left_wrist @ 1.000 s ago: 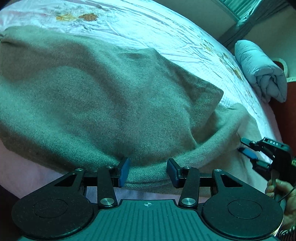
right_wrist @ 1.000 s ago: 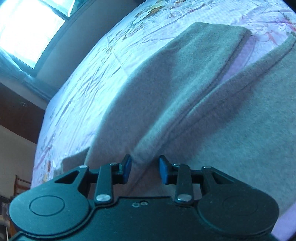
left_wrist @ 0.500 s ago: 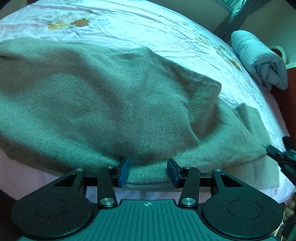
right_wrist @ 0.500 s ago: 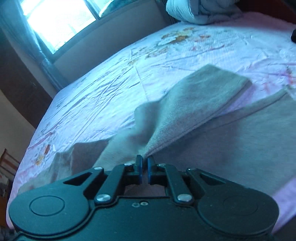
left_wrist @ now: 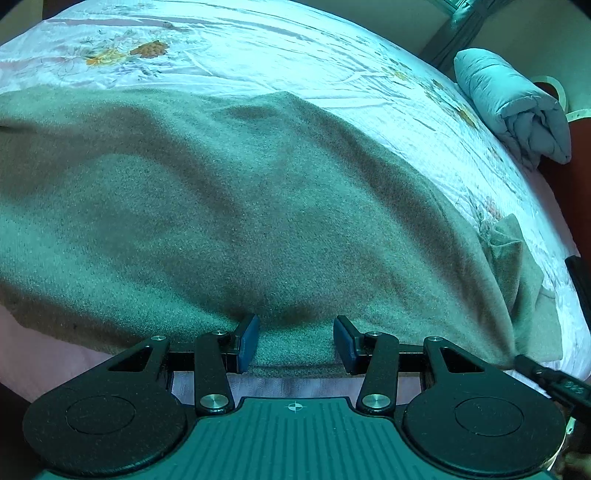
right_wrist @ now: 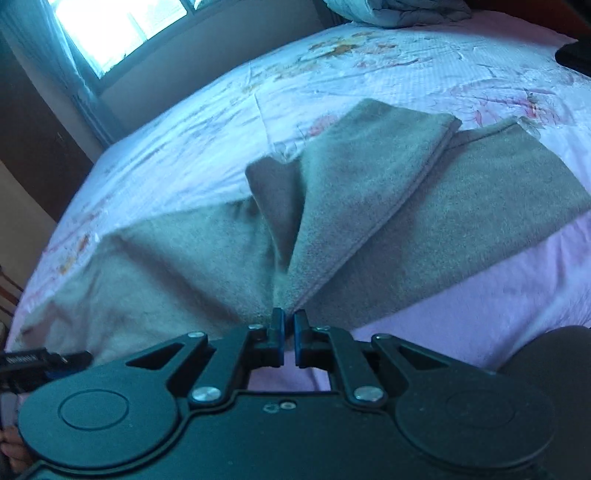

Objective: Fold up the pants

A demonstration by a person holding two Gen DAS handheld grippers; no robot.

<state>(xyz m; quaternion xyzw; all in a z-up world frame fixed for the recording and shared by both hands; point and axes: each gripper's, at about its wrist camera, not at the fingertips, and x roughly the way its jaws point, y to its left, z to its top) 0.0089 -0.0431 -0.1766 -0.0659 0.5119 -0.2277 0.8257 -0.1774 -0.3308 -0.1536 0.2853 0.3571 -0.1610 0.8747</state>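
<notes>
Grey-green fleece pants [left_wrist: 258, 203] lie spread across a bed. My left gripper [left_wrist: 295, 341] stands open at their near hem, and the hem lies flat in the gap between its blue pads [left_wrist: 247, 341] without being squeezed. In the right wrist view the two pant legs [right_wrist: 369, 192] fan away from me. My right gripper [right_wrist: 289, 332] is shut on a pinched fold of the pants, which rises off the sheet as a taut ridge. The left wrist view shows the right gripper's tip [left_wrist: 519, 360] at the lower right, with the cloth drawn tight to it.
The bed has a pale pink floral sheet [left_wrist: 258, 48]. A rolled light-blue quilt [left_wrist: 513, 110] lies at its far corner beside dark red wood [left_wrist: 576, 177]. A bright window [right_wrist: 122, 26] is beyond the bed. A dark object [right_wrist: 576, 55] sits at the sheet's right edge.
My right gripper shut on the pants' edge and drew it sideways and slightly up, raising a fold. The left gripper stayed at the hem, jaws unchanged.
</notes>
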